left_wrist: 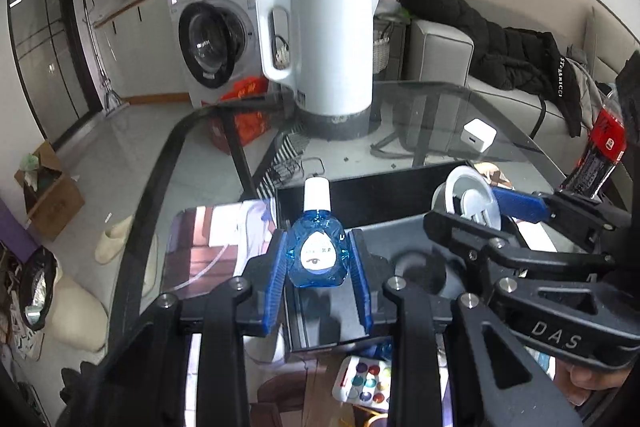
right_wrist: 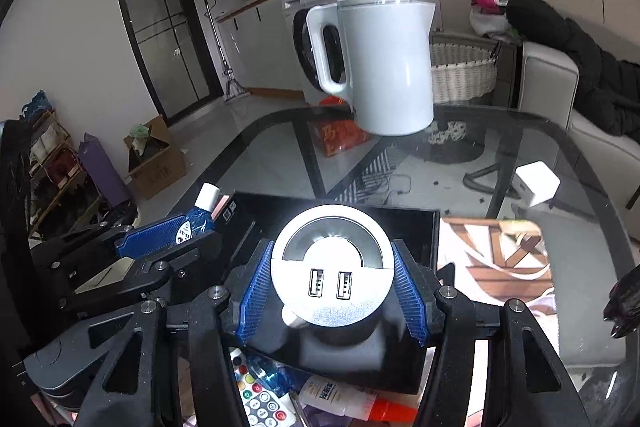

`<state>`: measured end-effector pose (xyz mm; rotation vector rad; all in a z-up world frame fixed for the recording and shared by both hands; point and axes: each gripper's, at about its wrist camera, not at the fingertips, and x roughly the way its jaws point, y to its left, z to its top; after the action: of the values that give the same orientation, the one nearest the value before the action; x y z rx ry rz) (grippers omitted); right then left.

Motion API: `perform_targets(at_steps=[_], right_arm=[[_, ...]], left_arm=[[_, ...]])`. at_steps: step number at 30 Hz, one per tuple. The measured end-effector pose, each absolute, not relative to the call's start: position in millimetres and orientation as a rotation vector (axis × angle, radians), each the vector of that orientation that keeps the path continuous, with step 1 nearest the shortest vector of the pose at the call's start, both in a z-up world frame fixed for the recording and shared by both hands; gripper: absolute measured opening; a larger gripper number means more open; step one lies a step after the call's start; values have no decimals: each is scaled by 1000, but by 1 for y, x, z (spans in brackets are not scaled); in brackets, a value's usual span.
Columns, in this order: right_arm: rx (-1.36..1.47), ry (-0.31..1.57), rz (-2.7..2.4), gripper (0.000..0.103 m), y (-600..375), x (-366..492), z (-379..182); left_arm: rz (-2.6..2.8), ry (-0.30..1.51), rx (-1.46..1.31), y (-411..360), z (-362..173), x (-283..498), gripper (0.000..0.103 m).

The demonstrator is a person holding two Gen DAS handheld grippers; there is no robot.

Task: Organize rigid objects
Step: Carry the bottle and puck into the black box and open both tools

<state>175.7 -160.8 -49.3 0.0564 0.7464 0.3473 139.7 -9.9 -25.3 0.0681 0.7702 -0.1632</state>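
Blue eye-drop bottle (left_wrist: pixel 316 253), white cap; silver USB hub (right_wrist: pixel 331 279); white kettle (left_wrist: pixel 326 53).

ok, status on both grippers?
Left gripper shut on blue eye-drop bottle. Right gripper shut on round USB hub. Both over black tray. Kettle beyond, not in the way.

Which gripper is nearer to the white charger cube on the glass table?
Right. The right gripper, shut on the round USB socket, is below-left of the white charger cube. The left gripper, shut on the blue bottle, is farther left.
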Motion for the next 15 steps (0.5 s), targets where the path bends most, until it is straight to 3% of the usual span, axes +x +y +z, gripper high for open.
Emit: perform_targets(at_steps=[15], right_arm=[[14, 1052, 378, 58, -152, 176, -67]], left_arm=[[-185, 950, 135, -12, -30, 134, 28]])
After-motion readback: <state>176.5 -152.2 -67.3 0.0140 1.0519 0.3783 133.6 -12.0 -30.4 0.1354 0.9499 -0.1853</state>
